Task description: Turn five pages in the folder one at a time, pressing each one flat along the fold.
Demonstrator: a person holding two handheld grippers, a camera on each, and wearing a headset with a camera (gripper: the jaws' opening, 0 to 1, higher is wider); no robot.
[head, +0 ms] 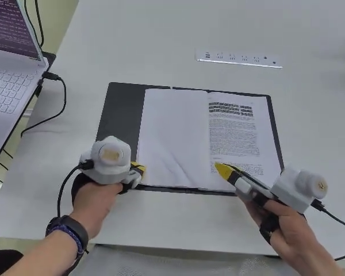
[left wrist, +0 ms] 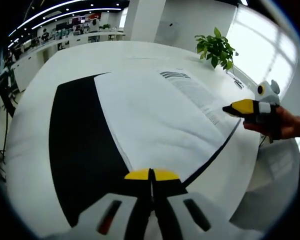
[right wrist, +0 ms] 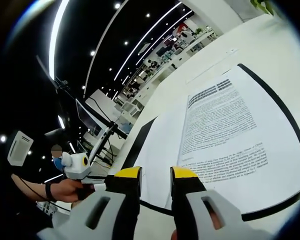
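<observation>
The black folder (head: 122,115) lies open on the white table, with a blank white page (head: 172,138) on its left and a printed page (head: 237,135) on its right. My left gripper (head: 136,172) rests at the folder's near edge by the blank page's bottom left corner. Its yellow-tipped jaws (left wrist: 151,175) are shut, with nothing seen between them. My right gripper (head: 223,170) hovers over the bottom of the printed page (right wrist: 225,135); its own view shows it (right wrist: 155,175) open with a clear gap. The pages (left wrist: 155,120) lie flat.
An open laptop (head: 6,75) sits at the table's left edge, its black cable (head: 52,109) looping toward the folder. A white power strip (head: 238,58) lies beyond the folder. A potted plant (left wrist: 216,47) stands at the far end of the table.
</observation>
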